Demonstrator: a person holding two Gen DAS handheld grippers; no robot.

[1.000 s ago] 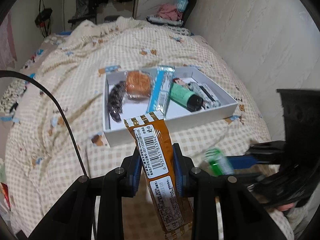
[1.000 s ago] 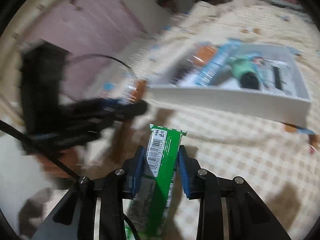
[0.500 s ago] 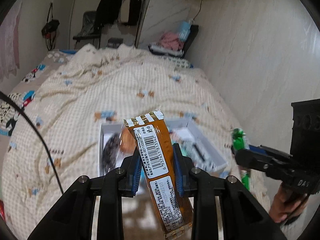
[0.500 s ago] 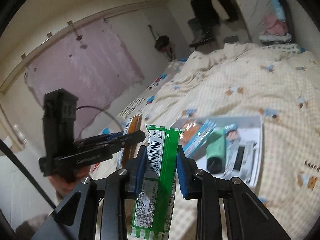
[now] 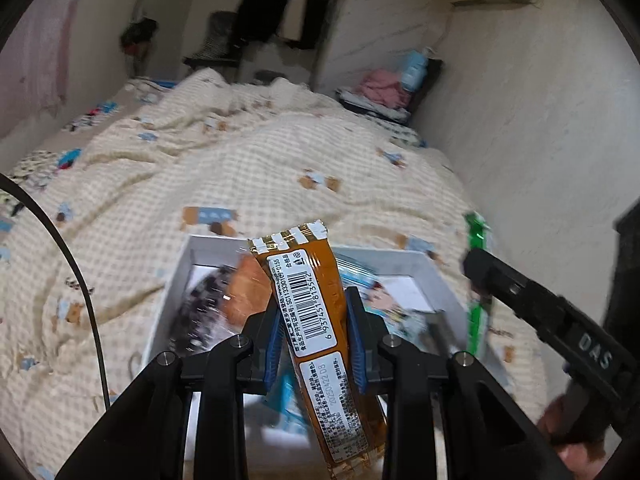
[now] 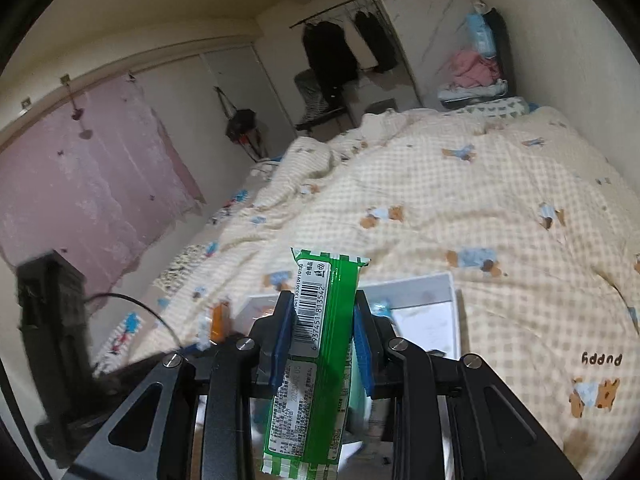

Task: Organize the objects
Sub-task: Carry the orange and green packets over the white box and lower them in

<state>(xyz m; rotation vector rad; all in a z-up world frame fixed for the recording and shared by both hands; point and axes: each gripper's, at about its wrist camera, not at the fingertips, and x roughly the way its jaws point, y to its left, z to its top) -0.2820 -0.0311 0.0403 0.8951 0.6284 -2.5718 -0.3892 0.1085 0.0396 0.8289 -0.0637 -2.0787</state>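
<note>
Left gripper (image 5: 314, 334) clamped on orange snack bar (image 5: 316, 320), held upright above white box (image 5: 434, 280) on checked quilt (image 5: 248, 168). Right gripper (image 6: 322, 338) clamped on green snack bar (image 6: 324, 320), above same box, w/ barcode side facing camera.

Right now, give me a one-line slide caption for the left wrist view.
Left gripper clamps an orange snack bar above the white box on the bed, right gripper alongside holding a green bar.

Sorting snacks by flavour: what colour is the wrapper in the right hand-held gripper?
Green wrapper with a white barcode label, clearest in the right wrist view.
</note>
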